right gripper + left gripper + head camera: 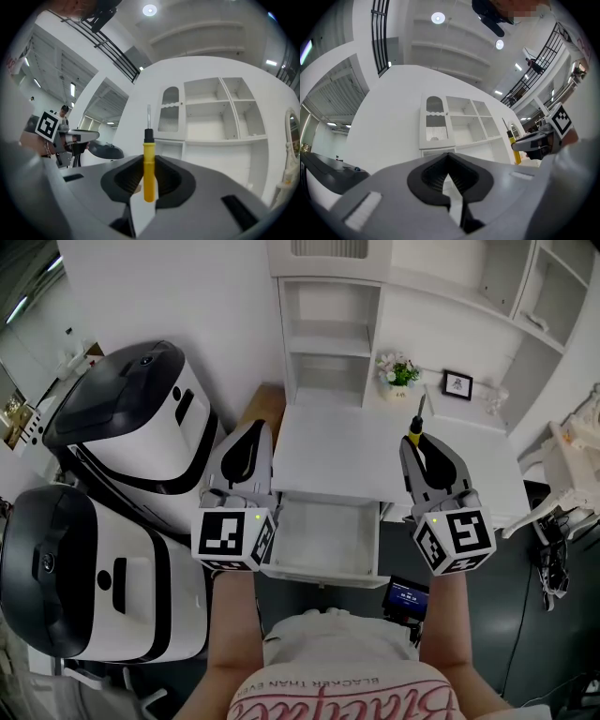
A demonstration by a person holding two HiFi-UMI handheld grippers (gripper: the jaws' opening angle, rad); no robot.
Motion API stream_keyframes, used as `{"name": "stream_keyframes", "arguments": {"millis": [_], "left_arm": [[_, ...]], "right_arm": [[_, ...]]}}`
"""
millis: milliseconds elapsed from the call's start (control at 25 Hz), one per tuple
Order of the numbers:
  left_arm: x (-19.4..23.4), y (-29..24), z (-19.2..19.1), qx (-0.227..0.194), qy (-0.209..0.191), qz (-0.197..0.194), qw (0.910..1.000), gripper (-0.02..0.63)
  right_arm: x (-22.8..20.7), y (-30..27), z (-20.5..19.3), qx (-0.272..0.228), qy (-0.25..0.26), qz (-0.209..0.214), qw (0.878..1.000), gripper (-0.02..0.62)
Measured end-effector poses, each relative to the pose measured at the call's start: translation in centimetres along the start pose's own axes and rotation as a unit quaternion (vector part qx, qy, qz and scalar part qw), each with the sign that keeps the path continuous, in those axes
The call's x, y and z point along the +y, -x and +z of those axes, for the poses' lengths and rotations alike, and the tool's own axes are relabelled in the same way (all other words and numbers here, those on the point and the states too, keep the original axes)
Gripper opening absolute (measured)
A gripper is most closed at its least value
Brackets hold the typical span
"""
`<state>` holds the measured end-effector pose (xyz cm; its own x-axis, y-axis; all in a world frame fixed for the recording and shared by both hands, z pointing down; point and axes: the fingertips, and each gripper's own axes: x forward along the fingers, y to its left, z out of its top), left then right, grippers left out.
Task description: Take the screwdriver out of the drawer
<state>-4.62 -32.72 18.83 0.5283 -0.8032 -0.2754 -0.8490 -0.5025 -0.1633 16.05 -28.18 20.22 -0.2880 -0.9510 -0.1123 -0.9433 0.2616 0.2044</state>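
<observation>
- The right gripper (418,441) is clamped on the yellow handle of the screwdriver (149,169), whose shaft sticks out beyond the gripper's tips.
- The open drawer (321,569) lies below, between the two grippers.
- The left gripper (254,432) has its jaws together, with nothing between them.

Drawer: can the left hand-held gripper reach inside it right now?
Probably yes. The drawer is pulled open and looks empty, and the left hand-held gripper hangs just left of it, with nothing between them.

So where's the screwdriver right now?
The screwdriver is at the head view's right, clamped in the right gripper over the desk, beyond the open drawer.
</observation>
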Motion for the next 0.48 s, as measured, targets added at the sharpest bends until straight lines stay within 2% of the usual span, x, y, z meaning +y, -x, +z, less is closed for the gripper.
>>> {"name": "stream_keyframes", "arguments": {"millis": [480], "left_arm": [[0.25,-0.42,0.34,-0.003,-0.002,-0.004,1.0,0.003]], "right_arm": [[-1.05,0.01,0.98,-0.001,0.016,-0.015,1.0,0.08]]}}
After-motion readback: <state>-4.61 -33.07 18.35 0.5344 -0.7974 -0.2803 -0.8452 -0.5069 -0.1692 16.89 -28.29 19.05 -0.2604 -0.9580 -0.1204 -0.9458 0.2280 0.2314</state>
